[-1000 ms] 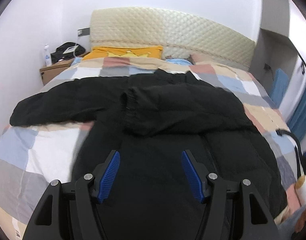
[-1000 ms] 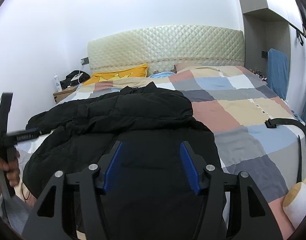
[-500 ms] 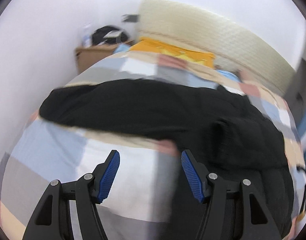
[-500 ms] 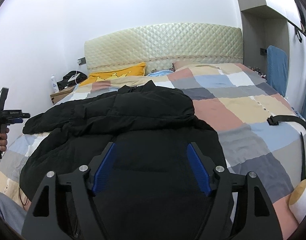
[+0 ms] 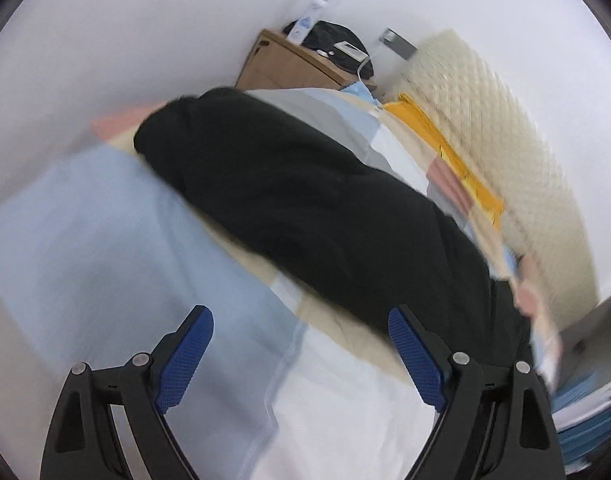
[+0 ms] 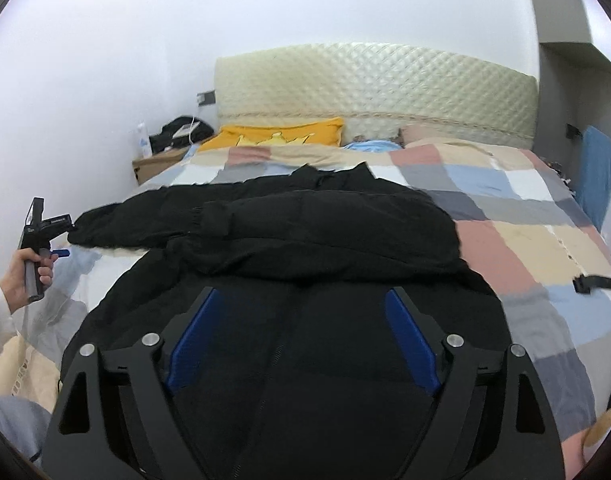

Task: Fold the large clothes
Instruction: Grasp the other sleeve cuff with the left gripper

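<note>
A large black puffer jacket (image 6: pixel 313 240) lies front-up on the checked quilt (image 6: pixel 517 240), one sleeve folded across its chest. The other sleeve (image 5: pixel 289 184) stretches out towards the wall side of the bed. My left gripper (image 5: pixel 301 356) hovers over bare quilt just short of that sleeve, its jaws opening with nothing between them. In the right wrist view a hand holds the left gripper (image 6: pixel 61 240) next to the sleeve's cuff. My right gripper (image 6: pixel 305 340) hangs over the jacket's zipped lower front, jaws opening, pads not pressing the fabric.
A padded headboard (image 6: pixel 377 92) and a yellow pillow (image 6: pixel 281 136) are at the far end. A wooden nightstand (image 6: pixel 157 164) with a bottle and a black bag stands by the left wall. A black strap (image 6: pixel 597 284) lies on the quilt at the right.
The left gripper swung from above the jacket's body out to the stretched sleeve near the wall, rolling as it went. Both grippers' jaws widened. The right gripper shifted a little.
</note>
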`<state>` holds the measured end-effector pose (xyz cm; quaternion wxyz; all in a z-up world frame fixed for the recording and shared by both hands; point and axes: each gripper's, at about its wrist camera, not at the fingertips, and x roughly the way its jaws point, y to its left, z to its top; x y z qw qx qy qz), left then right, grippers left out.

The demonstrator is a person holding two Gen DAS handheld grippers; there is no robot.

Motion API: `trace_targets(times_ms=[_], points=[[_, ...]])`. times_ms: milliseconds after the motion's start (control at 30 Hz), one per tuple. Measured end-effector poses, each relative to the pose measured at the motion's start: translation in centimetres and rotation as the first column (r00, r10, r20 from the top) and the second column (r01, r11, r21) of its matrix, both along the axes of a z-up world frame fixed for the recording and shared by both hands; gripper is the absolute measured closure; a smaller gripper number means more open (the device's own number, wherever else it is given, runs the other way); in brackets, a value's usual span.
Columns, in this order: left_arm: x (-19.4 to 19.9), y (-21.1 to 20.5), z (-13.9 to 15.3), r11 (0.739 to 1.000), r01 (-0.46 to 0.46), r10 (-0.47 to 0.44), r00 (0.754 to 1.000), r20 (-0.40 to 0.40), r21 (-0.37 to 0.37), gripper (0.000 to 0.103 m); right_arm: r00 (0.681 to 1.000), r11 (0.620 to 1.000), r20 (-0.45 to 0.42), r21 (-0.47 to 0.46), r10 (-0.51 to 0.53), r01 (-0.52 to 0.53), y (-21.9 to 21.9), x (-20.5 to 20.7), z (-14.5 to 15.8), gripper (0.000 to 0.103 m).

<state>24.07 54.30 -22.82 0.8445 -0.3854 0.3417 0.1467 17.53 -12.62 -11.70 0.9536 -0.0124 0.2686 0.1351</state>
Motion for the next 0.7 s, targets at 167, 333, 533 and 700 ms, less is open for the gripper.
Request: trace_targets(times_ms=[167, 333, 533, 700], points=[[1.0, 4.7, -3.4, 0.986, -0.053, 0.068, 0.993, 0.095, -0.157, 0.014, 1.0, 1.0, -0.012, -0.01, -0.021, 0.021, 1.8, 1.6, -0.8, 0.019], [3.2, 8.1, -5.7, 0.977, -0.072, 0.107, 0.98, 0.168, -0.203, 0.014, 0.988, 0.992, -0.089, 0.008, -0.127, 0.128, 1.2, 3.8, -4.1, 0.019], [6.4, 8.9, -5.5, 0.988, -0.07, 0.093, 0.98, 0.178, -0.135, 0.021, 0.956, 0.969, -0.161, -0.01, -0.247, 0.248, -0.4, 6.1, -7.0, 0.019], [6.9, 8.9, -5.0, 0.988, -0.095, 0.113, 0.982, 0.149, -0.123, 0.08, 0.96, 0.968, -0.123, -0.028, -0.251, 0.249, 0.2, 6.0, -6.0, 0.019]])
